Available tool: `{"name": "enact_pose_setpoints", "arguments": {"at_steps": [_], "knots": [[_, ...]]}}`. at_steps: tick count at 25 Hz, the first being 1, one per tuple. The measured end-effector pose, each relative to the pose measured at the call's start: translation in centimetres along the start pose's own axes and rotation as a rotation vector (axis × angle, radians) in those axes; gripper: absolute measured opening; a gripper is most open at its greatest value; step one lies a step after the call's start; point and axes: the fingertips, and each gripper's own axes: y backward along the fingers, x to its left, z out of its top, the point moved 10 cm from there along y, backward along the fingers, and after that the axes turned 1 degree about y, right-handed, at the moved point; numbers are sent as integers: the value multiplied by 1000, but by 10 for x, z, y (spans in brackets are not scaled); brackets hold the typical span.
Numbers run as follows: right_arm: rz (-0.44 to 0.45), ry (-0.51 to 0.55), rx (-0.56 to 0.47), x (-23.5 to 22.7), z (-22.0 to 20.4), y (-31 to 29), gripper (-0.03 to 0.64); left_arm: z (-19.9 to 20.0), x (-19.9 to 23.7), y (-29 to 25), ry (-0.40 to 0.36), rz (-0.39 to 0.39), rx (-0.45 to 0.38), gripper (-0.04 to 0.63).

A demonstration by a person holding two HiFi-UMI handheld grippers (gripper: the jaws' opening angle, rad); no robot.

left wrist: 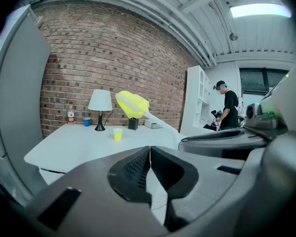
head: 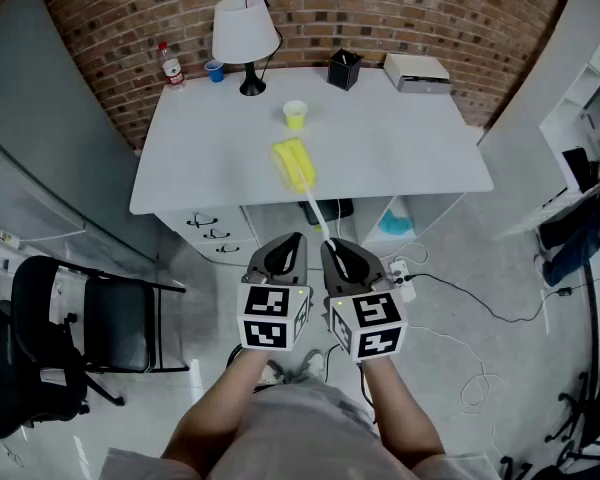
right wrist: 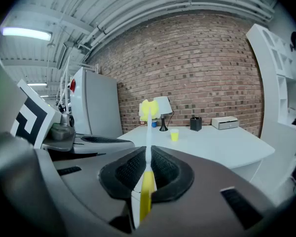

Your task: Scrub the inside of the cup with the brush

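Observation:
A small yellow cup (head: 295, 115) stands upright near the middle of the white table (head: 400, 148); it also shows as the cup (left wrist: 118, 135) and the cup (right wrist: 174, 135) in the gripper views. My right gripper (head: 332, 248) is shut on the white handle of a brush (head: 294, 164), whose yellow sponge head points toward the table; the brush (right wrist: 148, 113) rises straight out of the jaws. My left gripper (head: 297, 240) is shut with nothing in it, just left of the right one. Both are held in front of the table, short of its near edge.
At the table's back stand a white lamp (head: 245, 36), a blue cup (head: 214, 70), a bottle (head: 172, 68), a black pen holder (head: 344, 68) and a white box (head: 417, 71). A black chair (head: 75, 328) is at left. Cables (head: 460, 313) lie on the floor. A person (left wrist: 230, 107) stands at right.

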Motion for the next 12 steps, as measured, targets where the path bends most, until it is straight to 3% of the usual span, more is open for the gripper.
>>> {"name": "enact_pose_setpoints", "arguments": {"at_steps": [12], "knots": [[31, -32, -4, -34, -9, 5, 29, -5, -28, -19, 1, 32, 12, 11]]}}
